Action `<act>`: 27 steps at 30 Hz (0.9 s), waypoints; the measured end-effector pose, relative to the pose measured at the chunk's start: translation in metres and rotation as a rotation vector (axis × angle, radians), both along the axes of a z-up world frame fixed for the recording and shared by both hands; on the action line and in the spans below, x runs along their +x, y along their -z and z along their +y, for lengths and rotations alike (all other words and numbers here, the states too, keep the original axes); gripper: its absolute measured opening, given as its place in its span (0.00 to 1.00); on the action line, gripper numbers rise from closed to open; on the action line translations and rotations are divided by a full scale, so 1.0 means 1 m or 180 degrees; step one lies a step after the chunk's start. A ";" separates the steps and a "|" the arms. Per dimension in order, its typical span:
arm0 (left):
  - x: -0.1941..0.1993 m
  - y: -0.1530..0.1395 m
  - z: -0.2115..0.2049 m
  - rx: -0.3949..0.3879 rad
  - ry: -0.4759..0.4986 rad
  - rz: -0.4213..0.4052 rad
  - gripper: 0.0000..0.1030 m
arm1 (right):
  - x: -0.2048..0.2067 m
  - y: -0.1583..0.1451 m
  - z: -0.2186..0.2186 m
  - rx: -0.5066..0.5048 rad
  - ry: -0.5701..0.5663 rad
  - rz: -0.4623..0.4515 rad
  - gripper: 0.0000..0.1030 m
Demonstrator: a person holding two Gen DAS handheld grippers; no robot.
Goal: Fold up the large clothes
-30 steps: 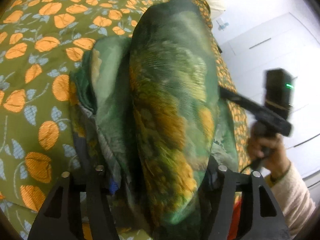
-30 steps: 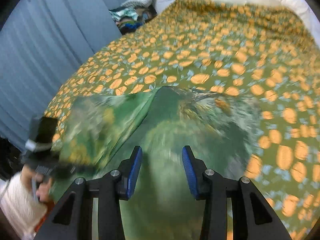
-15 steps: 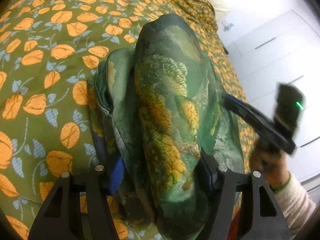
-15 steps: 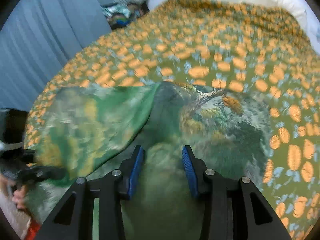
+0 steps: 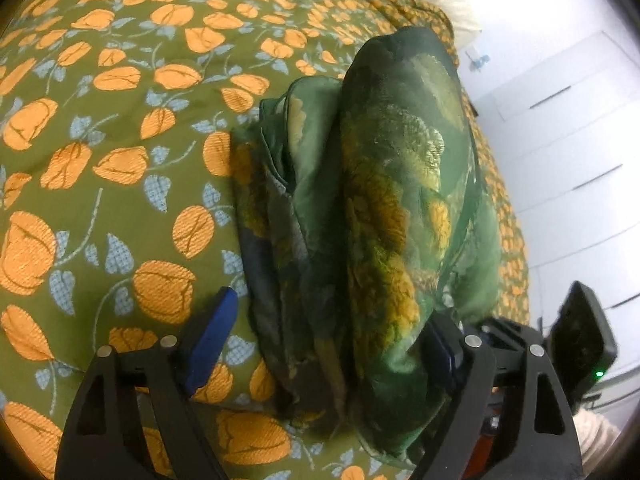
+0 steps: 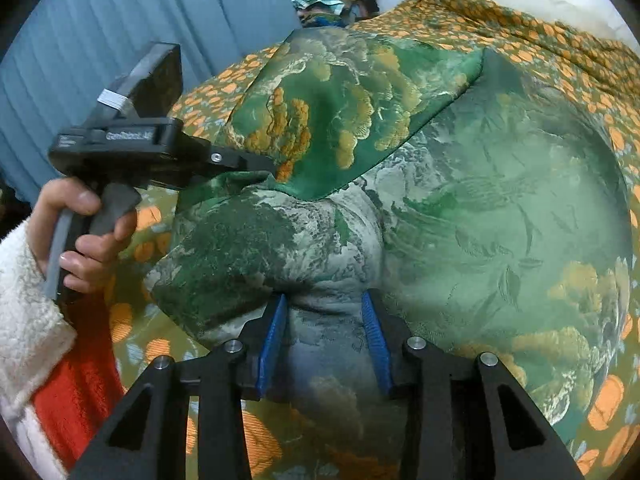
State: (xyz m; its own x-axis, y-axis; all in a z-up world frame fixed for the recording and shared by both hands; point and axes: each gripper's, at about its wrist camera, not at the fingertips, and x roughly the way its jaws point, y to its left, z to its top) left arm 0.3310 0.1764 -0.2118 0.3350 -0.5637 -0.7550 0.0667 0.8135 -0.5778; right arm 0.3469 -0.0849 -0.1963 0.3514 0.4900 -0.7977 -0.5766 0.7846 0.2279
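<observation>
Right gripper (image 6: 324, 340): pads clamped on a bunched fold of the green brocade garment (image 6: 460, 208). Left gripper (image 5: 324, 332): jaws just opening, wide, left pad clear of the cloth between them. Garment lies on floral bedspread (image 5: 120, 168)

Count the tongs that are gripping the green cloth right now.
1. The right tongs pinch a bunch of the green cloth. The left tongs have just been opening: cloth lies between them, but the left pad stands clear.
</observation>
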 end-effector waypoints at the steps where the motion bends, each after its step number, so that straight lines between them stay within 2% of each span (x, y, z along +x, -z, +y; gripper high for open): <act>1: 0.000 -0.003 0.000 -0.0001 -0.0008 -0.0028 0.84 | -0.003 -0.010 0.000 -0.0030 0.0009 -0.0025 0.37; 4: 0.001 -0.011 0.002 -0.0072 -0.0028 -0.0082 0.85 | -0.022 -0.054 0.004 0.0109 -0.0011 -0.0370 0.37; 7: 0.004 -0.011 0.002 -0.0124 -0.0039 -0.0048 0.85 | -0.031 -0.072 0.024 0.0281 -0.0158 -0.0521 0.37; 9: 0.004 -0.010 0.004 -0.0142 -0.0069 -0.0017 0.85 | -0.032 -0.060 0.043 0.0268 -0.0326 -0.0505 0.37; 11: 0.000 -0.011 0.010 -0.0074 -0.0123 0.0027 0.85 | -0.029 -0.029 0.064 0.0086 -0.0451 -0.0328 0.38; 13: -0.003 -0.011 0.016 -0.0006 -0.0170 0.0054 0.85 | -0.026 -0.005 0.070 0.0009 -0.0428 -0.0177 0.38; 14: -0.005 -0.012 0.019 -0.0033 -0.0191 0.0064 0.85 | -0.026 0.000 0.071 0.0023 -0.0419 -0.0206 0.38; 20: -0.012 -0.022 0.029 -0.0460 -0.0285 0.0035 0.87 | -0.034 -0.010 0.067 -0.0015 -0.0390 -0.0375 0.40; 22: -0.015 -0.029 0.027 -0.0418 -0.0301 -0.0012 0.87 | -0.037 -0.018 0.065 0.0024 -0.0358 -0.0428 0.41; 26: -0.025 -0.054 0.017 -0.0087 -0.0276 -0.0259 0.87 | -0.052 -0.043 0.057 0.0172 -0.0301 -0.0593 0.66; 27: -0.028 -0.062 0.013 -0.0003 -0.0250 -0.0335 0.87 | -0.057 -0.051 0.054 0.0208 -0.0291 -0.0615 0.67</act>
State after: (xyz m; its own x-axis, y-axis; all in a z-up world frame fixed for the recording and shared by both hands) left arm 0.3026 0.1894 -0.1501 0.4556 -0.5333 -0.7128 0.0631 0.8180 -0.5717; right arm 0.2902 -0.0305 -0.1456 0.4465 0.5753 -0.6854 -0.6826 0.7142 0.1548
